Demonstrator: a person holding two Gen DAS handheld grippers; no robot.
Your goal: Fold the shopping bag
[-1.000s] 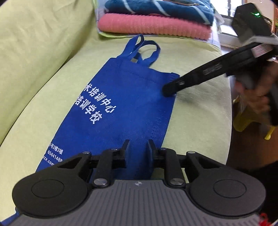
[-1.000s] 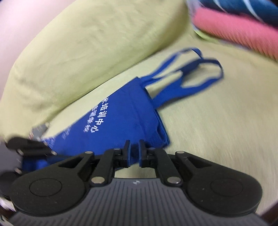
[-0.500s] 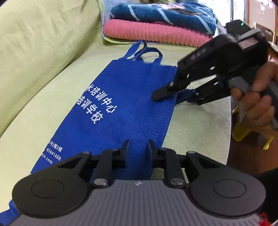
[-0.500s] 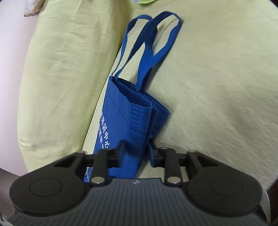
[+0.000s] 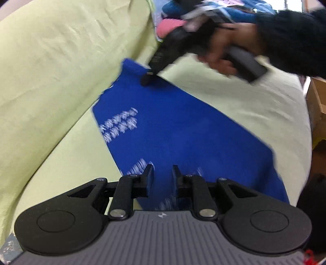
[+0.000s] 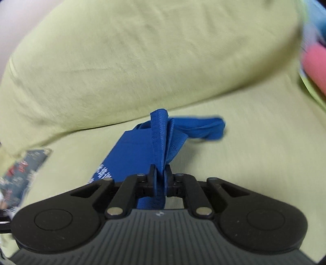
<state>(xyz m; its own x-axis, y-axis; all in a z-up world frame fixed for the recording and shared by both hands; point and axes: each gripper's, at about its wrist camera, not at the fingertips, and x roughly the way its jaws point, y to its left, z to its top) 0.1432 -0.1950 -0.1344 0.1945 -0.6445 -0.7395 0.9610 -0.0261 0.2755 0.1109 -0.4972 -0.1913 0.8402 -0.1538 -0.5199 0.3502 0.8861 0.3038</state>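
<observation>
a royal-blue non-woven fabric shopping bag with white printed lettering, lying flat on a pale yellow-green cushioned sofa seat, against the matching sofa backrest. long axis running diagonally in the left wrist view, from the near lower right up toward the far upper left, where the backrest meets the seat. blue strap handles bunched at the far end, trailing to the right in the right wrist view. lettering blurred, unreadable. left gripper closing with bag fabric between its narrow-set fingers; pads pressing or not, cannot tell. right gripper, held by a hand in a dark sleeve, closing and clenched on a pinched, upright fold of the bag's top edge. beyond the far end, a pink folded towel under a dark blue one, both blurred.
</observation>
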